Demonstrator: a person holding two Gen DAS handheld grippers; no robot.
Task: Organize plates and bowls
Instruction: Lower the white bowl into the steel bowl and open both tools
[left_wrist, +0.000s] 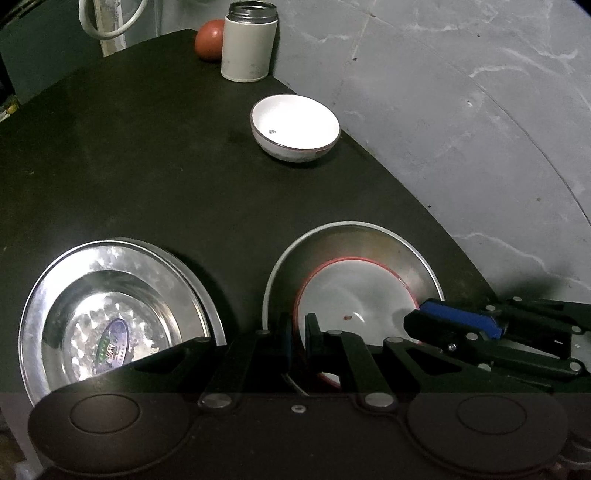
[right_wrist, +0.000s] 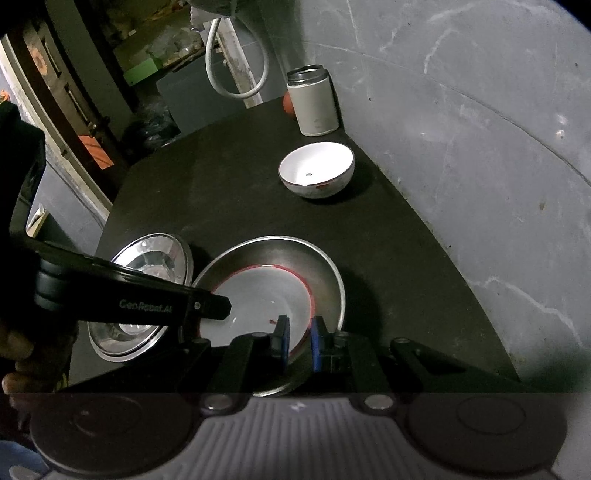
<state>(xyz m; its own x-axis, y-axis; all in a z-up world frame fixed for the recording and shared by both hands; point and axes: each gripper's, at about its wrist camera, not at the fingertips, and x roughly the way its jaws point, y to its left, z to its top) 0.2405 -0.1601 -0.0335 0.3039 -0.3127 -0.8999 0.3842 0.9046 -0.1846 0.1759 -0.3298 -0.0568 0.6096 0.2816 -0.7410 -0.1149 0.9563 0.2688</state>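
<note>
Two tongs worked one dish: our left tongs (left_wrist: 298, 334) were pinched nearly closed on the near-left rim of the red-rimmed white bowl (left_wrist: 360, 291), and our right tongs (right_wrist: 299, 341) gripped its near-right rim, blue pads narrowly parted around the edge. That bowl sat inside a steel bowl (left_wrist: 373, 240) at the near edge of the dark tabletop (left_wrist: 147, 166). Just beside it to the left lay a stack of shiny steel plates (left_wrist: 110, 295). Farther back, well apart, stood a lone white bowl (left_wrist: 295, 125), upright, near the grey wall. Behind it we noted a grey canister (left_wrist: 249, 44) touching a red round object (left_wrist: 210, 38).
</note>
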